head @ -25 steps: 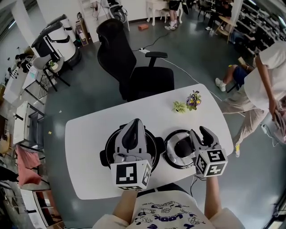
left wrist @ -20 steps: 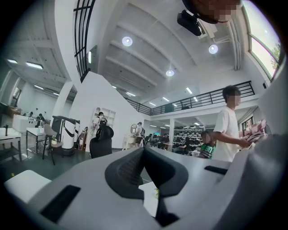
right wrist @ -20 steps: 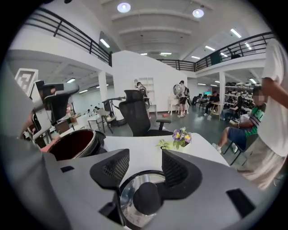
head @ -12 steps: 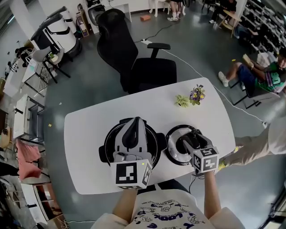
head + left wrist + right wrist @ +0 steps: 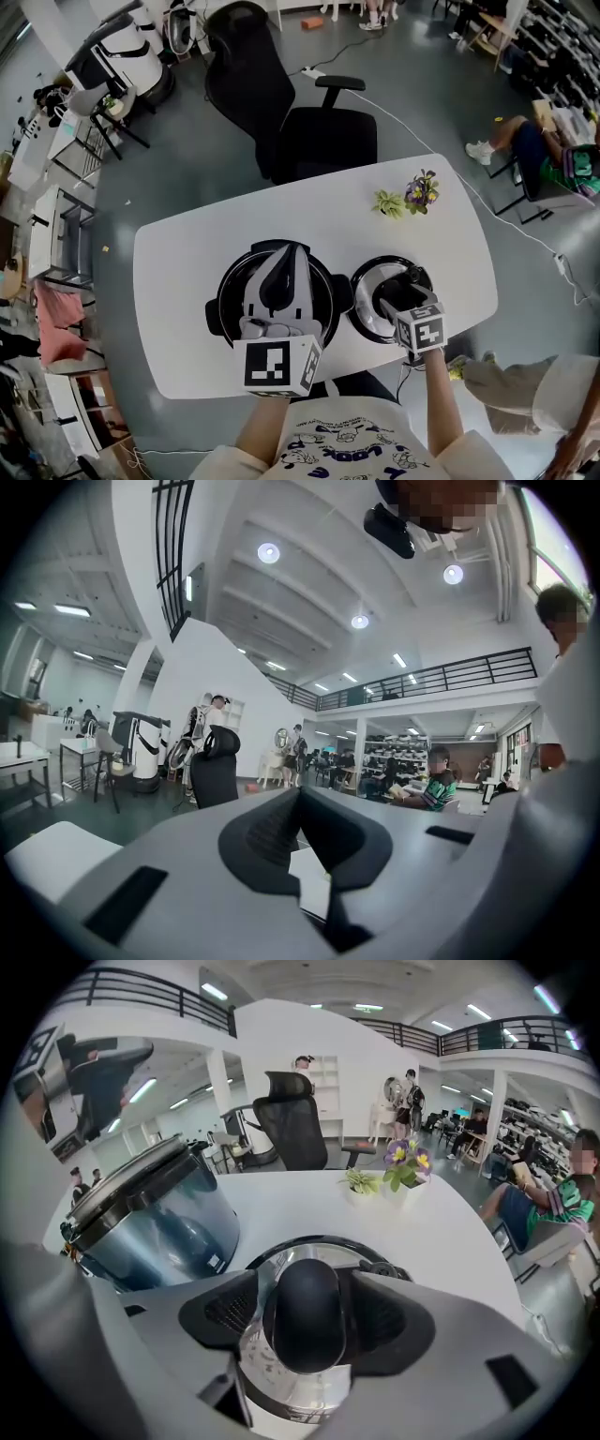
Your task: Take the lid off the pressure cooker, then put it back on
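A white worktop (image 5: 178,272) stood in an open hall. On it sat the pressure cooker (image 5: 225,295) without its lid (image 5: 366,314), which lay flat just beside it on the right. The lid appeared to be rigid polished steel, probably weighty and slick at the rim. Its black knob (image 5: 305,1321) was judged the sound hold. The right tongs (image 5: 307,1288) had just been opening and stood wide astride that knob, pads not seen pressing it. The left tongs (image 5: 284,264) were pressed together, empty, above the cooker.
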`<state>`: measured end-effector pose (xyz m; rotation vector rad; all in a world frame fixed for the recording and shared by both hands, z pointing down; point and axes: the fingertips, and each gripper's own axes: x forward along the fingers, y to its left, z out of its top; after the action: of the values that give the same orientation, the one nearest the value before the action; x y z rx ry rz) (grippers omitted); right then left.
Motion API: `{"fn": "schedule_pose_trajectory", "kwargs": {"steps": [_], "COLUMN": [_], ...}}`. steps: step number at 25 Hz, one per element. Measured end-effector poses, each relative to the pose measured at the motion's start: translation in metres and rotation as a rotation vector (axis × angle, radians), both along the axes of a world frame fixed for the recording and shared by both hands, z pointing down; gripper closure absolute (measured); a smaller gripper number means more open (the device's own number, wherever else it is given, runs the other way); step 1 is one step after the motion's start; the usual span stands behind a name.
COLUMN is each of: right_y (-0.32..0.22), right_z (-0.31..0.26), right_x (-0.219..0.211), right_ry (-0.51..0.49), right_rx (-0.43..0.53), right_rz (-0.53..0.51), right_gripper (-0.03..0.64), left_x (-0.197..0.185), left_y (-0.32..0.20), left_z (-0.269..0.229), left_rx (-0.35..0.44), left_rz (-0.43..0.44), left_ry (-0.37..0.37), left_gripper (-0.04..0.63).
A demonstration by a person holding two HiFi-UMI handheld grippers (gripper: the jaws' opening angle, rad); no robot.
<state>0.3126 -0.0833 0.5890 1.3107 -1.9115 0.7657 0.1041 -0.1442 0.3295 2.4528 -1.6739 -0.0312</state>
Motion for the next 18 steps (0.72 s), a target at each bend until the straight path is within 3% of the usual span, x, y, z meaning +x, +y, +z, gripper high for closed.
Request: {"fn": "schedule_pose_trajectory", "kwargs": {"steps": [18], "right_y": [-0.003], "right_z": [0.048], "right_x": [-0.003], "right_ry": [0.079], "right_rx": [-0.107], "right_rz": [-0.051], "right_gripper": [0.319], "left_x": [-0.014], "left_y": [-0.008], "left_z": [0.018], "left_rx": [-0.037], "left_rz": [-0.035], "left_ry": [-0.001], "left_gripper": [0.581]}}
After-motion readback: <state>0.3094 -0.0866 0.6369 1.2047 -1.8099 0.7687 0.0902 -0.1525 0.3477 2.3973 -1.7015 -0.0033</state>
